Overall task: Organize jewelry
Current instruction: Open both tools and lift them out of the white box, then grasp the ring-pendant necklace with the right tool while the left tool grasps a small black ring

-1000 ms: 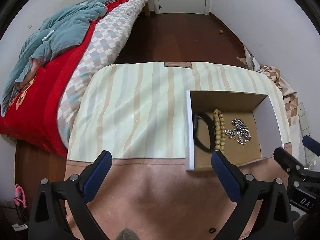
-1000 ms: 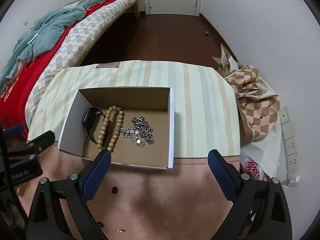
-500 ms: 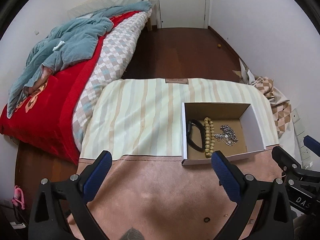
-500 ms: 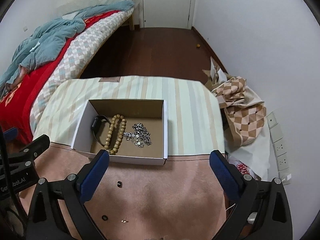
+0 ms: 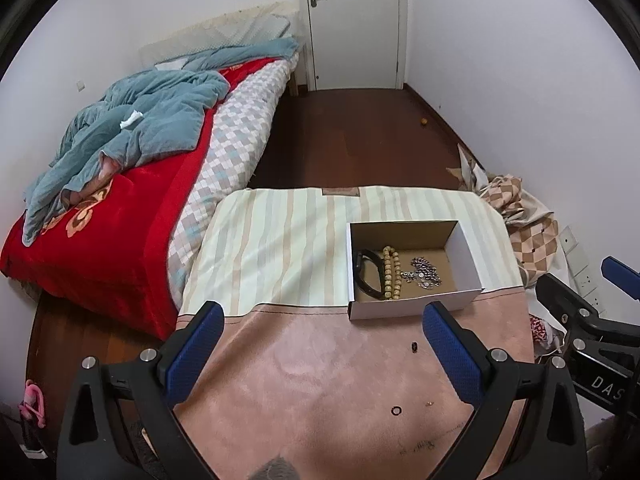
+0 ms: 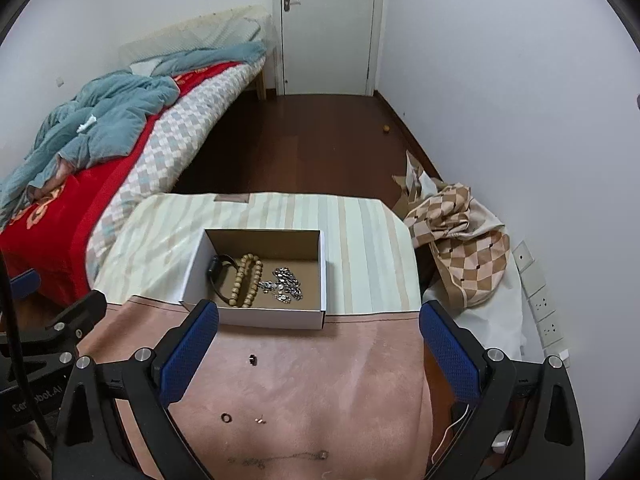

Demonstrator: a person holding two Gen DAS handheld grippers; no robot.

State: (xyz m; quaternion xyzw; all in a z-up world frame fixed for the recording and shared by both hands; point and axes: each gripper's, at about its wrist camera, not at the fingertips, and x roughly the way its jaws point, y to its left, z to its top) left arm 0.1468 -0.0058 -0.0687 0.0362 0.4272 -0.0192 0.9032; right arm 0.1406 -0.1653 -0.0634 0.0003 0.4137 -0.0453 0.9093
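Right wrist view: the ring [image 6: 252, 359] lies between the box [image 6: 256, 318] and the right gripper [image 6: 318, 344], nearer its left finger; both grippers' jaws released, empty.

Both wrist views look down and forward from above the near, pink-covered end of the bench [image 5: 320, 380], well back, toward the white door [image 6: 328, 28]. Both share the open white cardboard box [image 5: 464, 256] [image 6: 192, 280], seen from its left and its right.

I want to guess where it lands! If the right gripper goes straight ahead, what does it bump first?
Probably the white box, its near wall; the right gripper points there, fingers open, though depth is unclear.
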